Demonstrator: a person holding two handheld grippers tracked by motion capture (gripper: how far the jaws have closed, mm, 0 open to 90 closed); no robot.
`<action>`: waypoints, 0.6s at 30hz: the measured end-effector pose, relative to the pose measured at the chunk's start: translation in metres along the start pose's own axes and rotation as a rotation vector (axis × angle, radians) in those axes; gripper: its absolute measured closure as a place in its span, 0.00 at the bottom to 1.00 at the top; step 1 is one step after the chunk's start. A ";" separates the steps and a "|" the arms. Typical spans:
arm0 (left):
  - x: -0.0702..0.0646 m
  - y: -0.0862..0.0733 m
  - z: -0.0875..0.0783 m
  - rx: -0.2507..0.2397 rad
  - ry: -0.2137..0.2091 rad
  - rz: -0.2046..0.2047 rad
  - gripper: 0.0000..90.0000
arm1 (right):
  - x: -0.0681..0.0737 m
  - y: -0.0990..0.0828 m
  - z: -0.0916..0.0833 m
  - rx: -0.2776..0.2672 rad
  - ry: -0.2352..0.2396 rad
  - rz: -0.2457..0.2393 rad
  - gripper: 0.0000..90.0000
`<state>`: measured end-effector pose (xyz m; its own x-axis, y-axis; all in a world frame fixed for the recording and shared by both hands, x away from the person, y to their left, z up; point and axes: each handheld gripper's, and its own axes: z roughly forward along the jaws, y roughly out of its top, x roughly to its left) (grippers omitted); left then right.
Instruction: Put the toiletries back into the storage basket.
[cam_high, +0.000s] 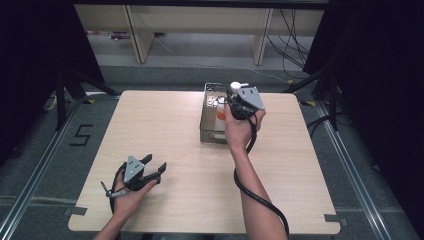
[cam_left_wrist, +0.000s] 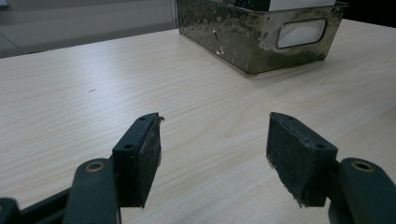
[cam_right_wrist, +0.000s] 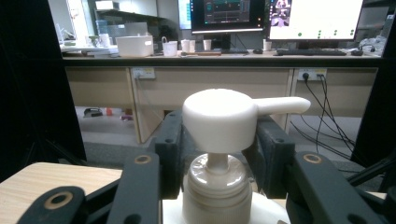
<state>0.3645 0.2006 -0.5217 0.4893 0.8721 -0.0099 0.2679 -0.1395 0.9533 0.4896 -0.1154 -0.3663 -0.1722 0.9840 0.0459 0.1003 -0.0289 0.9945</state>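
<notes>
A white pump bottle (cam_right_wrist: 219, 119) sits between my right gripper's (cam_right_wrist: 222, 140) black jaws, which press on both sides of its neck and pump head. In the high view the pump head (cam_high: 235, 86) pokes out past the right gripper (cam_high: 240, 102), which hangs over the far right part of a metal bin (cam_high: 202, 127). The hand hides the bottle's body, so I cannot tell whether it rests in the bin. My left gripper (cam_high: 155, 167) lies low over the table near the front left, open, with nothing between its fingers (cam_left_wrist: 140, 154).
The dented metal bin (cam_left_wrist: 252, 42) has a handle slot with something white behind it. Something orange (cam_high: 220, 116) lies inside the bin. Bare wooden tabletop (cam_high: 165, 125) stretches between the two grippers. Desks with monitors (cam_right_wrist: 280, 18) stand far behind.
</notes>
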 end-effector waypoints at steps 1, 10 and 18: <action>0.000 0.000 0.000 0.000 0.000 0.000 0.39 | 0.000 0.000 0.000 0.000 0.000 0.000 0.67; 0.000 0.000 0.000 -0.001 -0.001 0.000 0.39 | -0.001 -0.006 0.001 0.014 -0.009 -0.003 0.67; 0.000 0.000 0.000 0.000 -0.001 0.000 0.39 | -0.001 -0.007 0.002 0.020 -0.012 -0.004 0.67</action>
<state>0.3645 0.2005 -0.5217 0.4902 0.8715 -0.0103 0.2679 -0.1394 0.9533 0.4909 -0.1161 -0.3737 -0.1611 0.9861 0.0404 0.1188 -0.0213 0.9927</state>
